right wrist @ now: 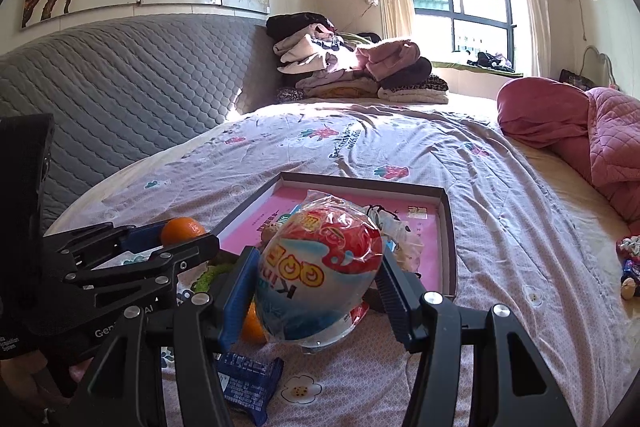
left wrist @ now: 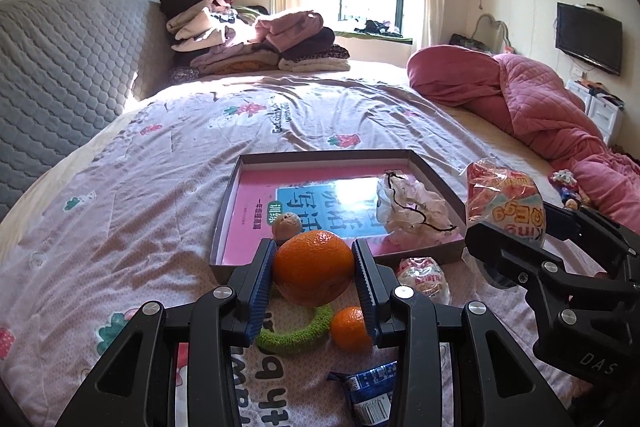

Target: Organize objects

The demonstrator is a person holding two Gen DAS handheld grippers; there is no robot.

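Left wrist view: nearest, left tool (left wrist: 314,269) clamped part-way on a large orange (left wrist: 313,267), lifted clear of the bedspread (left wrist: 140,195). Beneath and behind: green ring (left wrist: 298,335), small orange (left wrist: 350,329), blue wrapper (left wrist: 370,397), small wrapped egg (left wrist: 422,275). Straight ahead, just past the fruit, the shallow box (left wrist: 430,169) with its near rim almost under the orange; inside, a pink booklet, a brown ball (left wrist: 286,225) and a crumpled white bag (left wrist: 412,213).

Right wrist view: nearest, right tool (right wrist: 316,275) set wide around a wrapped toy egg (right wrist: 320,267), long axis tilted up toward the box (right wrist: 448,227). Box again dead ahead and close; left tool at lower left, level with it. Likely a short forward carry for both, neither hand clearly nearer.
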